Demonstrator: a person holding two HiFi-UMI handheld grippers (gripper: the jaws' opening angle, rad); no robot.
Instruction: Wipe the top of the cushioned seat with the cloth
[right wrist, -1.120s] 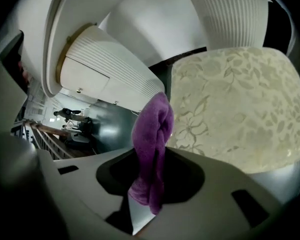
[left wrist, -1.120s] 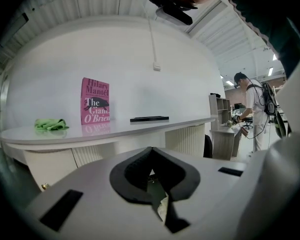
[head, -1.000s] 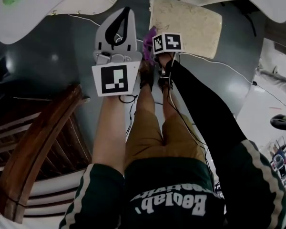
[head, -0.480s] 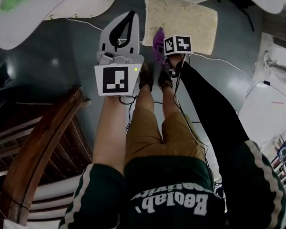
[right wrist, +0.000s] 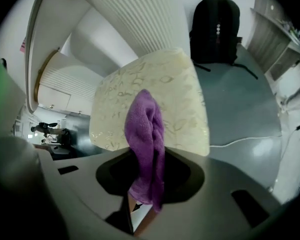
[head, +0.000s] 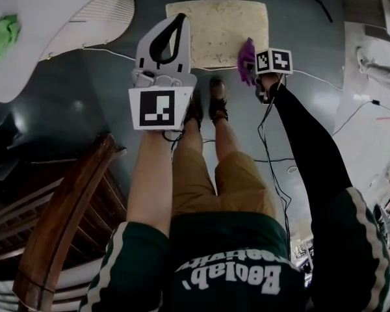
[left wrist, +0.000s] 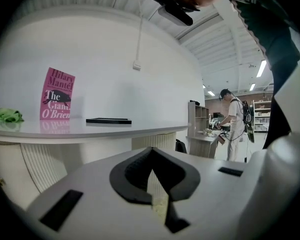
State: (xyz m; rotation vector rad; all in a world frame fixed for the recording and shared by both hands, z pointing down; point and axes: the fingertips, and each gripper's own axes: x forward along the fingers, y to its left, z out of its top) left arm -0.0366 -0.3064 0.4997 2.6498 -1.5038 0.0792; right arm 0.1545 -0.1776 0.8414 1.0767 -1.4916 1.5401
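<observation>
Along the near edge of the cushioned seat (head: 211,31), the cloth (head: 247,58) has travelled to the right-hand corner.
A second ago the purple cloth hung by the seat's near left corner; now the right claw (head: 253,67), pinching its folded middle, holds it at the near right corner, so one pass along that edge looks done and most of the top is probably still unwiped. Whether the cloth actually touches the cushion cannot be told. The right arm reaches down and forward, almost straight. The left claw (head: 177,23) is pressed together on nothing, held out level over the floor just left of the seat.
</observation>
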